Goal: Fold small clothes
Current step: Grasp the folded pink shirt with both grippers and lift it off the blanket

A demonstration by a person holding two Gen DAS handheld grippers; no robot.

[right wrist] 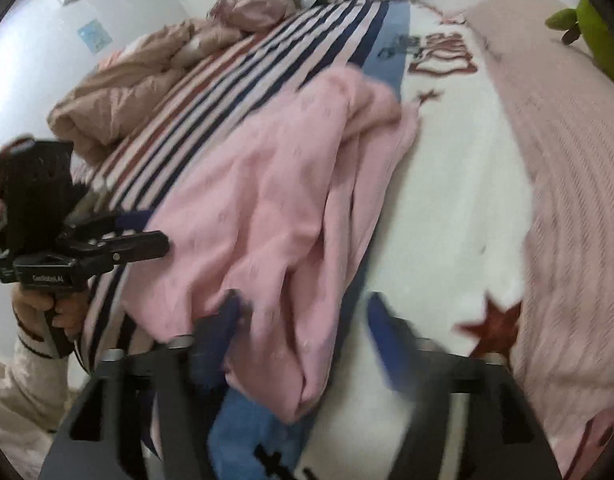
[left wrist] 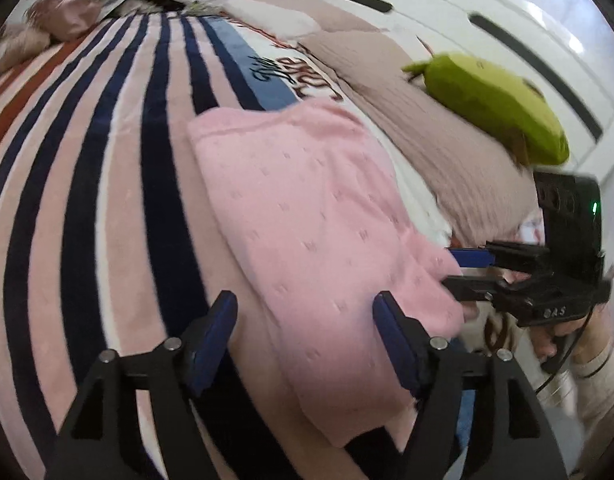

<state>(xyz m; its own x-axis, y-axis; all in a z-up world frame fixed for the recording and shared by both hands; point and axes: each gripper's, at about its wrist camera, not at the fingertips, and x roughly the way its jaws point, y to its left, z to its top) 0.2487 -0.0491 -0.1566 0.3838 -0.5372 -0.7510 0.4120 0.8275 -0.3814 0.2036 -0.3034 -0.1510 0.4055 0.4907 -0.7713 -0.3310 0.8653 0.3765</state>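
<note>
Right now the left hand-held gripper (left wrist: 305, 320) hovers with its blue-padded jaws spread wide, holding nothing, just over the near edge of the pink knit garment (left wrist: 307, 208). Opposite it, the right hand-held gripper (right wrist: 303, 320) is likewise parted and empty, motion-blurred, close above the garment's rumpled near end. That garment lies partly folded along the striped blanket (left wrist: 107, 160) on the bed, beside a white panel with red stars. A green plush toy (left wrist: 495, 104) rests farther off on the ribbed pink cover.

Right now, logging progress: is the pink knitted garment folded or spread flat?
Folded over, untidily: the pink knitted garment shows doubled layers and loose creases on the striped blanket.
</note>
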